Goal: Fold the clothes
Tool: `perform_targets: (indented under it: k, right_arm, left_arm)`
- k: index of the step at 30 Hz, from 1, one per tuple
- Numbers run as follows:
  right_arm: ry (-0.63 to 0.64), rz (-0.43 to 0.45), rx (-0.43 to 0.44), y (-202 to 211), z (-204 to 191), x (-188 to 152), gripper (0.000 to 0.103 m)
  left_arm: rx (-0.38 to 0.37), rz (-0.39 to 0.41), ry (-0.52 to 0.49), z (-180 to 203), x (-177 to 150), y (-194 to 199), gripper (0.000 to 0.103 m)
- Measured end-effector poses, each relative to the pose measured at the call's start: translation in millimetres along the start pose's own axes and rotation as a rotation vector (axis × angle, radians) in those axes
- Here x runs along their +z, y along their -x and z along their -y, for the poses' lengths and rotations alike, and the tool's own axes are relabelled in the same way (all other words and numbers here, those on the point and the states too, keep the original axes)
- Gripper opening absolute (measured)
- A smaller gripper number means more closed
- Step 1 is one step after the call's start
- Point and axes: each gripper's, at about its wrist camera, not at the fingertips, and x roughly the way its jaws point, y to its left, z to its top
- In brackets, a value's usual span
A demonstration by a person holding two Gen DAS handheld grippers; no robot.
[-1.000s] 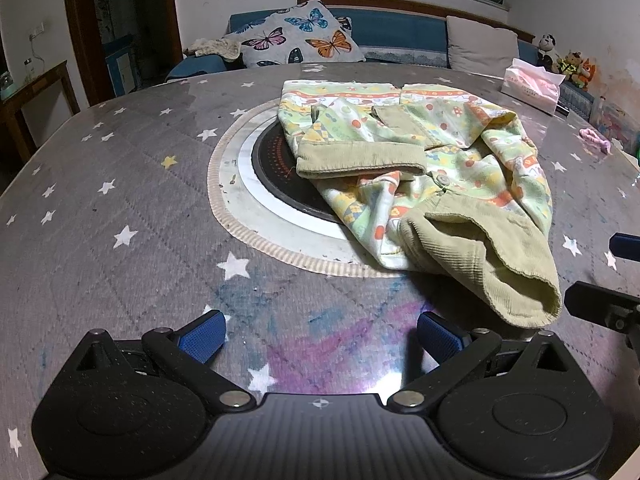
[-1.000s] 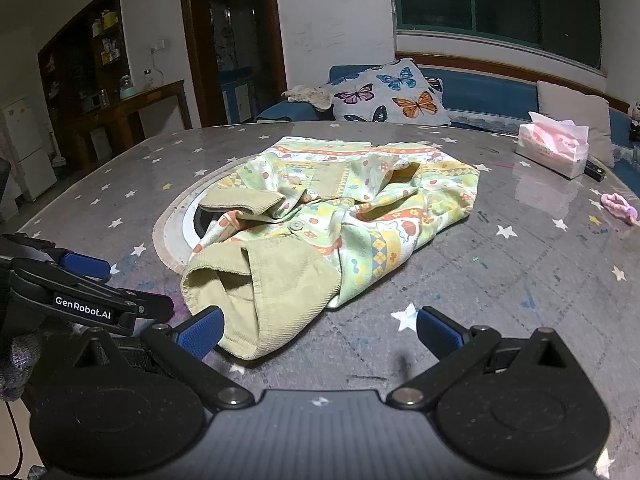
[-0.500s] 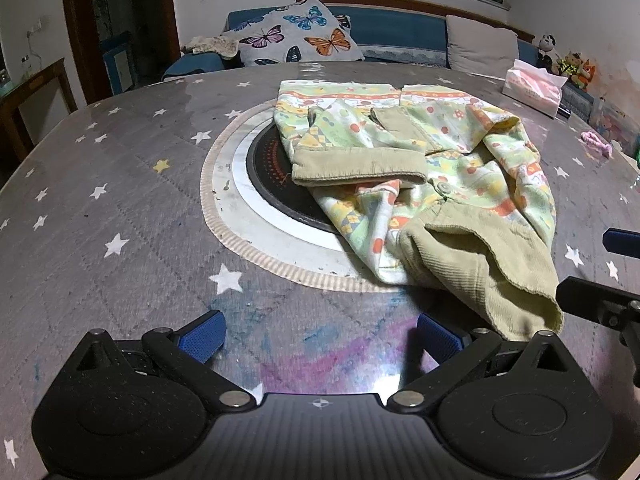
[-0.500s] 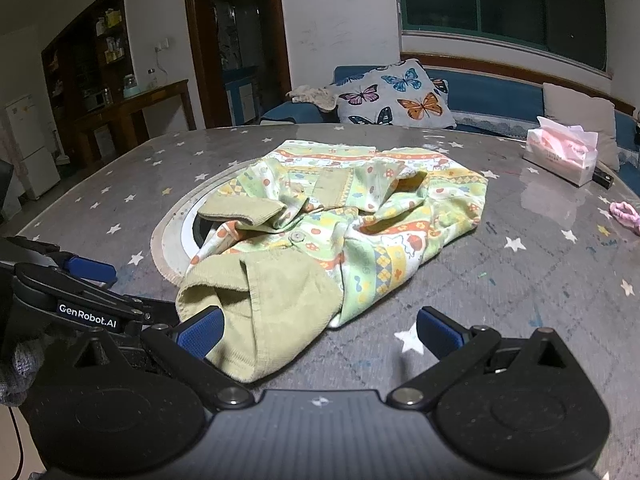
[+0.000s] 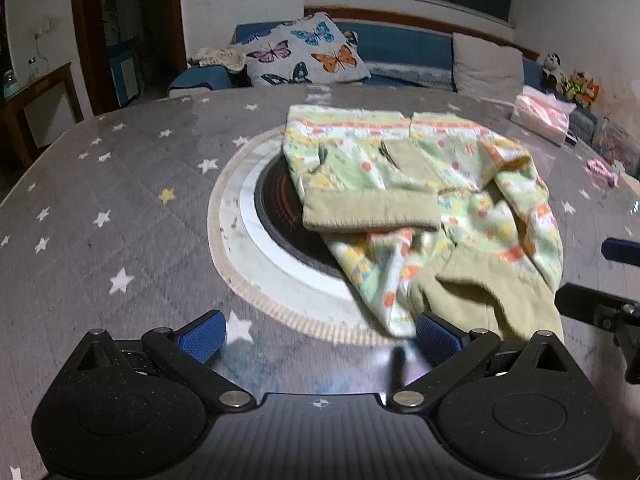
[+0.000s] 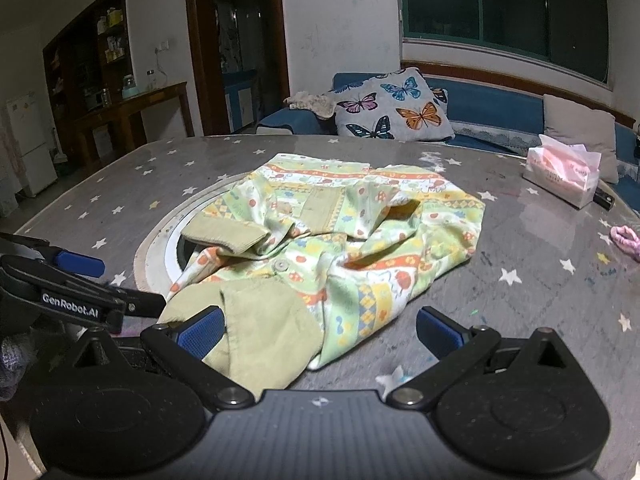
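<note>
Left wrist view: the left gripper (image 5: 320,330), jaws spread and holding nothing, hangs low over the star-printed counter (image 5: 100,248), with its right blue pad just beside the near khaki cuff (image 5: 484,300) of a child's patterned jacket (image 5: 404,184). The jacket lies rumpled near the middle of the counter, partly covering the round inset hotplate (image 5: 276,220); 1 sleeve is already turned across the body, its khaki cuff (image 5: 370,210) lying flat. Right wrist view: the right gripper (image 6: 318,330), jaws likewise spread and empty, frames the near cuff (image 6: 264,332), the left pad touching or just above the corduroy; which of the 2 cannot be told. A tissue box (image 6: 562,174) and a pink hair tie (image 6: 626,240) sit well apart to the right and do not interfere. Judged from this layout, the step in hand is the approach to the near sleeve end, with most folding not yet done. To do it well, each gripper should probably take the cuff at an outer corner, pinching both fabric layers, not the top one alone, then lift only enough to clear the counter and carry the sleeve over the body in a straight line, so the crease lands even and the already turned sleeve is not dragged out of place.
</note>
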Motion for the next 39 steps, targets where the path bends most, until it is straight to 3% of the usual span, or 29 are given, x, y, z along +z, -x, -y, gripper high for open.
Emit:
perform_targets:
  k: [7,12,18,24,29,32,35,37,39]
  right_arm:
    - [0.011,0.013,-0.013,-8,6,14,0.100]
    - [0.023,0.027,-0.019,-13,12,27,0.096]
    - [0.037,0.027,-0.042,-28,24,44,0.092]
    - [0.014,0.011,-0.060,-49,44,60,0.082]
    - [-0.004,-0.032,-0.058,-75,57,67,0.073]
    - [-0.013,-0.054,-0.046,-89,60,68,0.058]
    - [-0.035,-0.061,-0.031,-96,62,68,0.035]
    - [-0.056,-0.055,-0.027,-97,64,67,0.016]
    - [-0.078,-0.041,-0.038,-93,67,68,0.008]
  left_arm:
    - [-0.020,0.053,-0.035,10,18,-1,0.097]
    - [-0.032,0.096,-0.112,27,26,-7,0.088]
    - [-0.040,0.113,-0.184,42,35,-21,0.087]
    - [-0.067,0.103,-0.220,50,42,-36,0.072]
    - [-0.103,0.109,-0.260,53,44,-44,0.040]
    - [-0.122,0.104,-0.248,48,46,-46,0.027]
    - [-0.132,0.119,-0.226,38,48,-41,0.019]
    - [-0.125,0.136,-0.201,29,51,-36,0.017]
    - [-0.100,0.156,-0.170,19,53,-30,0.016]
